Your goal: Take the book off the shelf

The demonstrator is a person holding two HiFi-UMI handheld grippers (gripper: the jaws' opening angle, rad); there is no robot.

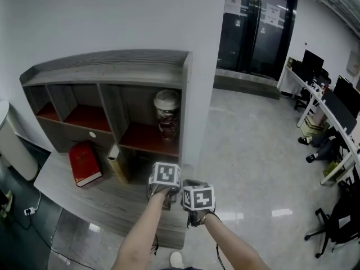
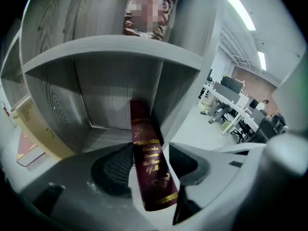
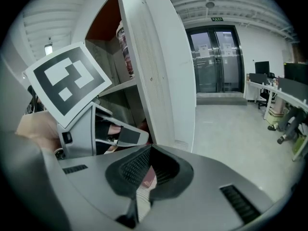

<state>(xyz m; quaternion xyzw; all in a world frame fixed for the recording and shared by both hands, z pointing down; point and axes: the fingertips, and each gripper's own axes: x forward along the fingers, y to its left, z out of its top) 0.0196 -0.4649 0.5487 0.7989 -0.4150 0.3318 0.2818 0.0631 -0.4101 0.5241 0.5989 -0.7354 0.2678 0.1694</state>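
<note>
1. Left claw (image 2: 148, 148): clenched on the maroon book (image 2: 150, 172), with one pad on each flank of the gold-lettered spine.
2. The book stands tilted. Its far end is inside the lower cubby of the shelf (image 1: 185, 94), straight ahead of the left claw, and its near end sits between the jaws.
3. Right claw (image 3: 150, 153): jaws drawn almost together with nothing clamped. Only a red-and-white sliver shows through the gap. It hangs just right of the left claw, facing the side panel (image 3: 159, 71).
4. Progress, as judged: the grip is made, but the book is not clear of the cubby. What is left is to draw it back and out.
5. Edges:
   - The shelf board (image 2: 120, 47) runs overhead of the left claw and carries a jar (image 1: 167, 114).
   - The side panel sits hard against the book's right.
   - The cubby wall is to its left.
   - The gap is tight, so a straight pull looks safest.
6. Open room:
   - A bare surface (image 1: 129, 201) lies under and behind both claws.
   - A tan book (image 1: 116, 163) leans left of the left claw, near it.
   - A red book (image 1: 84, 163) lies flat further left, well apart.
   - There is open floor to the right of the right claw.
</note>
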